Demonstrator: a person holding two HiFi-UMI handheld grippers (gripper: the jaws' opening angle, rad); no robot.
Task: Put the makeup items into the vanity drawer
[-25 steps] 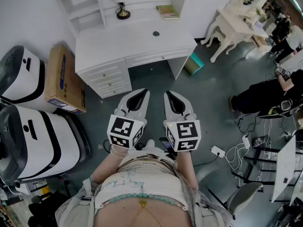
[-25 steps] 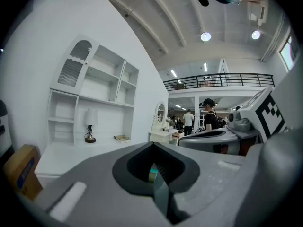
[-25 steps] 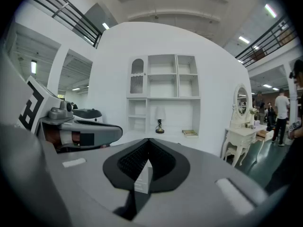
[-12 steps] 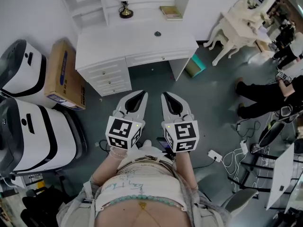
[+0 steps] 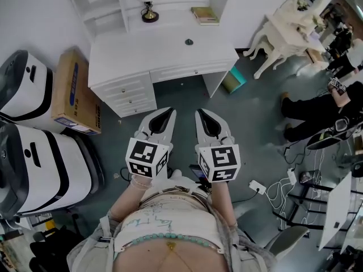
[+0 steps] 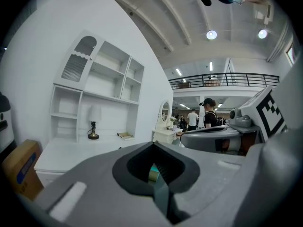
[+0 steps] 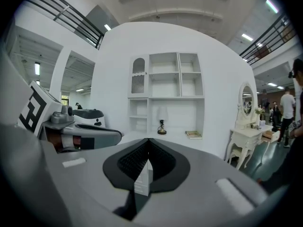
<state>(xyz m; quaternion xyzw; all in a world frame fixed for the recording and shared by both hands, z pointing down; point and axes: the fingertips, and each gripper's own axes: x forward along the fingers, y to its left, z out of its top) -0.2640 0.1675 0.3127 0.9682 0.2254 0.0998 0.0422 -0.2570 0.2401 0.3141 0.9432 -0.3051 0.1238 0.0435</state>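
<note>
Grey-green floor (image 5: 249, 112) under me. Far side: white wall (image 5: 34, 10), white vanity worktop (image 5: 142, 50) with open shelf unit (image 7: 165, 79). Ornate dressing table (image 5: 283, 24) far right. Ceiling lights (image 6: 211, 34) on.

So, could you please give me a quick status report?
Both shut, empty: left gripper, right gripper. White vanity desk ahead, drawers closed. Nothing in the way.

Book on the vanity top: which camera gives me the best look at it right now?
Head view. It looks down on the book, whole and unblocked, at the back right of the white vanity. Both gripper views show it only small and edge-on, far off above the jaws.
</note>
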